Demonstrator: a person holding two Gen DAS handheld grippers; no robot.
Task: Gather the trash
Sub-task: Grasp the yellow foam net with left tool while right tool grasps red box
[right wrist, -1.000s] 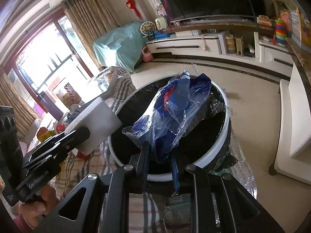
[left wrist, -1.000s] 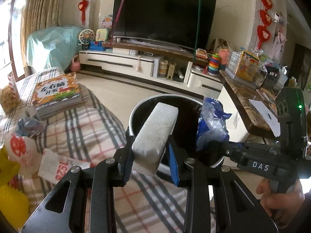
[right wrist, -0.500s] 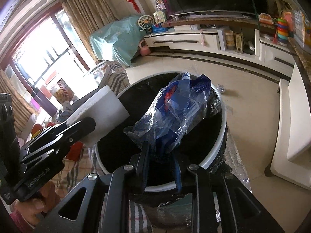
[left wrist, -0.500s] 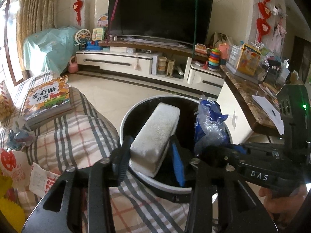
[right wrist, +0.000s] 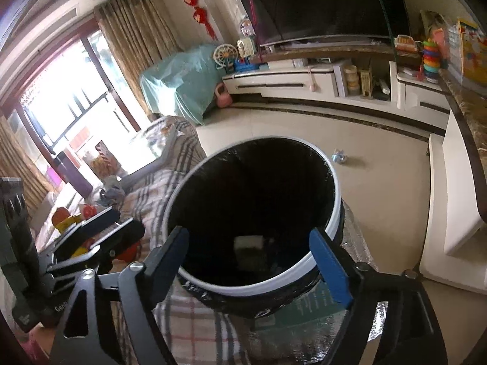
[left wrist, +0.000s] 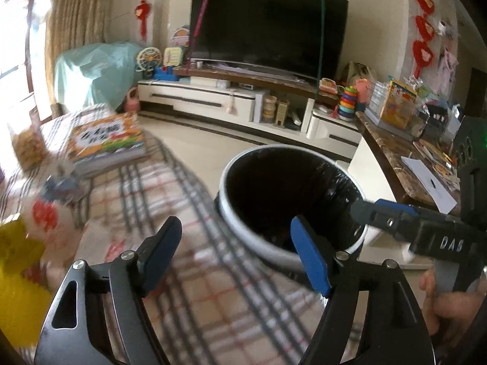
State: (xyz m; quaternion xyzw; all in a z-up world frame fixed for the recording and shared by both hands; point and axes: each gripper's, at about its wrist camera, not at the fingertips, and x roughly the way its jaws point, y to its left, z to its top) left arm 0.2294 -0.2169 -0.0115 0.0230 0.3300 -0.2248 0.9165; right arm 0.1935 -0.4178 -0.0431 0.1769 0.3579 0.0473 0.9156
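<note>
We see a living room from two handheld grippers. At far left, a checked blanket (left wrist: 188, 276) covers a seat, with a colourful book (left wrist: 106, 140) lying on it and some blurred wrappers nearer the edge. Our left gripper (left wrist: 236, 252) hovers over the blanket's edge, just beside the bin; its jaws have just been opening and now stand wide apart with nothing between them. In the middle is the round bin (right wrist: 330, 228), white-rimmed with a black liner, standing on the floor against the blanket. Deep inside it, a pale foam block (right wrist: 248, 242) lies at the bottom. Our right gripper (right wrist: 254, 258) is above the bin's near rim, its jaws also just opened, wide and empty. A small crumpled wrapper (right wrist: 339, 155) lies on the floor beyond the bin. At right runs a marble-topped counter (left wrist: 392, 155).
</note>
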